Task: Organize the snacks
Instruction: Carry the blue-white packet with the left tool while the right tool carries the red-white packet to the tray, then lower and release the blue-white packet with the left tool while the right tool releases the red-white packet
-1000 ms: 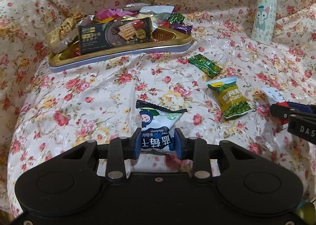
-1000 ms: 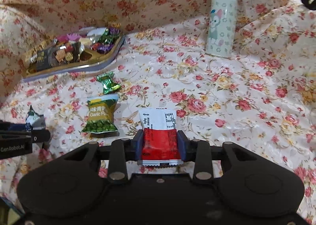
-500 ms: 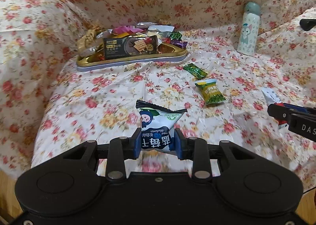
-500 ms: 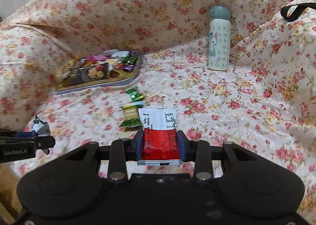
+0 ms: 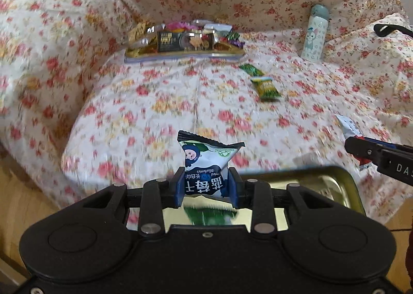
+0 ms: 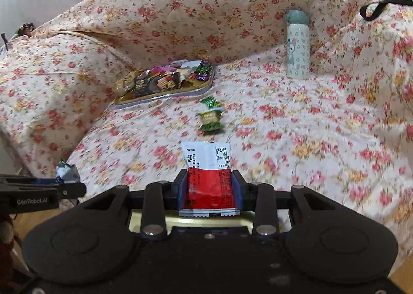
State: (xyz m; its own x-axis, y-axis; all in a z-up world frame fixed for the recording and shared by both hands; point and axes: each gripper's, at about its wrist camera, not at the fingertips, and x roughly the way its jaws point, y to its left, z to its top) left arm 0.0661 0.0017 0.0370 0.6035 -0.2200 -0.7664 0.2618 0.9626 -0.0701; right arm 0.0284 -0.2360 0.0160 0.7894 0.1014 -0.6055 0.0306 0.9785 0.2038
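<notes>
1. Gripping a dried-blueberry packet (image 5: 206,165) by its lower half in the left tool (image 5: 206,187), pads pressed to both sides, likely so the pouch hangs clear for dropping.
2. Clamping a red-and-white sachet (image 6: 209,183) in the right tool (image 6: 209,192), same pinch.
3. Hovering over an empty gold tin (image 5: 333,185) just beneath, probably the drop spot.
4. Lying loose farther on the floral cover (image 6: 296,123): garlic green-pea packet (image 6: 210,121) and green candy (image 6: 210,101), not yet sorted.
5. Resting farthest: full snack tray (image 6: 165,85) and cartoon bottle (image 6: 298,46), upright, well apart.
</notes>
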